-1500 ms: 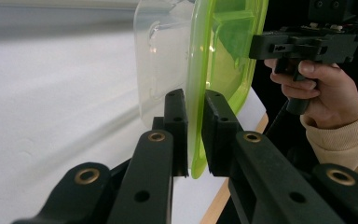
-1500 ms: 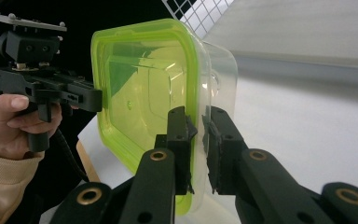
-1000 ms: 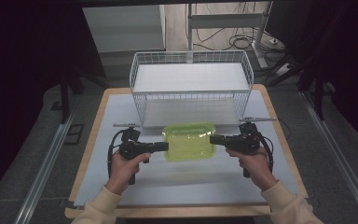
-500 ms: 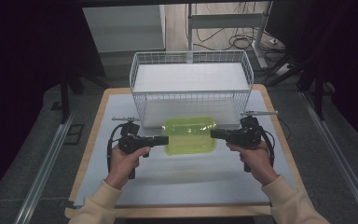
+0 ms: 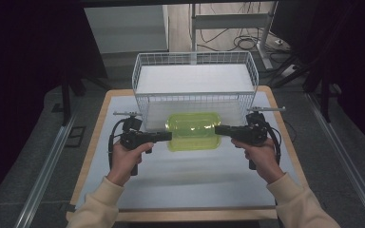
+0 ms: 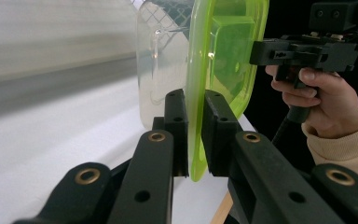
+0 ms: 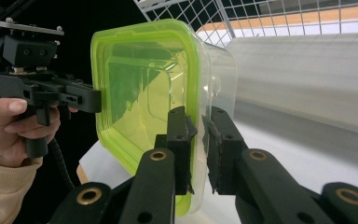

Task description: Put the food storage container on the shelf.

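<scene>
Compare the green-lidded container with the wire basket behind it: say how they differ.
The container has a solid translucent body and a green lid; the wire basket is open white mesh with no lid. The container is much smaller than the basket. The container is gripped at its rim by the left claw and right claw; the basket stands untouched. Both are rectangular.

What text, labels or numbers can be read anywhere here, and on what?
None legible.
Container and its green lid: no print visible.
Wire basket: no label.
Left claw and right claw: bare black, no markings.
</scene>
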{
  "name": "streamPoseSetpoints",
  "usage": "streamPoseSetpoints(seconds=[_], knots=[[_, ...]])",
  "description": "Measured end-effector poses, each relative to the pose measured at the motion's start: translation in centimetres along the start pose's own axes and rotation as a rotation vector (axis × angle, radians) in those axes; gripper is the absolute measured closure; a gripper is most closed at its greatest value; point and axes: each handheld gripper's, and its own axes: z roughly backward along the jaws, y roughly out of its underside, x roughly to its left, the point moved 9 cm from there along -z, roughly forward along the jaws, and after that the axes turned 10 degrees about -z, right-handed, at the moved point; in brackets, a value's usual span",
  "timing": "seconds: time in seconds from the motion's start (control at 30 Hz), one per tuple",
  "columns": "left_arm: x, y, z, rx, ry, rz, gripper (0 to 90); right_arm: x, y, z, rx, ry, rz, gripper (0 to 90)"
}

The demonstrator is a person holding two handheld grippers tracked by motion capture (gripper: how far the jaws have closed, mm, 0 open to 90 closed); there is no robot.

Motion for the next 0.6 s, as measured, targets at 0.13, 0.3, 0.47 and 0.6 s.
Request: streamPoseSetpoints(seconds=[0.13, 0.3, 0.47, 0.6], knots=[[0.0, -0.5, 0.1, -0.003, -0.001, -0.004, 82.3, 0.2, -0.6, 0.1, -0.006, 0.001, 0.003, 80.6], [-0.1, -1.3, 0.3, -0.006, -0.002, -0.010, 82.3, 0.6, -1.2, 0.2, -0.010, 0.006, 0.015, 80.5], [0.1, -2.3, 0.2, -0.012, -0.008, -0.014, 82.3, 0.7, -2.1, 0.3, -0.019, 0.007, 0.011, 80.5], [0.1, -3.0, 0.1, -0.012, -0.012, -0.023, 82.3, 0.6, -2.8, 0.4, -0.027, 0.011, 0.008, 80.5]])
